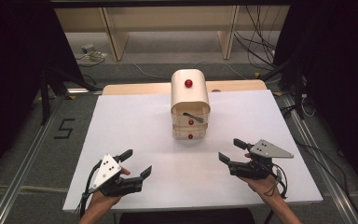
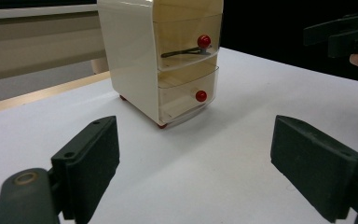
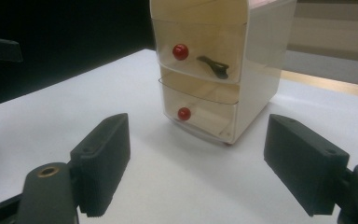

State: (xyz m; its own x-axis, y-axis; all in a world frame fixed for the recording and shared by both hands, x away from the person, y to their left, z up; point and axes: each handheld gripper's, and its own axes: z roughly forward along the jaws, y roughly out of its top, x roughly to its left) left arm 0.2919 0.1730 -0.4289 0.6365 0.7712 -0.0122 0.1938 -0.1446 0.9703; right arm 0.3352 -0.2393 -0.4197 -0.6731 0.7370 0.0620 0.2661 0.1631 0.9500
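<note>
Step judged: approach to drawer unit (image 1: 190,105), not yet touched. Unit stands upright near table (image 1: 121,140) far edge, centred; long axis vertical; drawer fronts and red knobs (image 1: 190,122) face near edge.

Left gripper (image 1: 137,163) held wide, empty, near left near corner. Right gripper (image 1: 230,151) likewise wide, empty, toward right near corner.

Advice: one knob to be pinched squarely, pull kept straight toward near edge; unit to be steadied by other gripper, lest light body slide. Dark clip (image 3: 214,65) seen in middle drawer.
</note>
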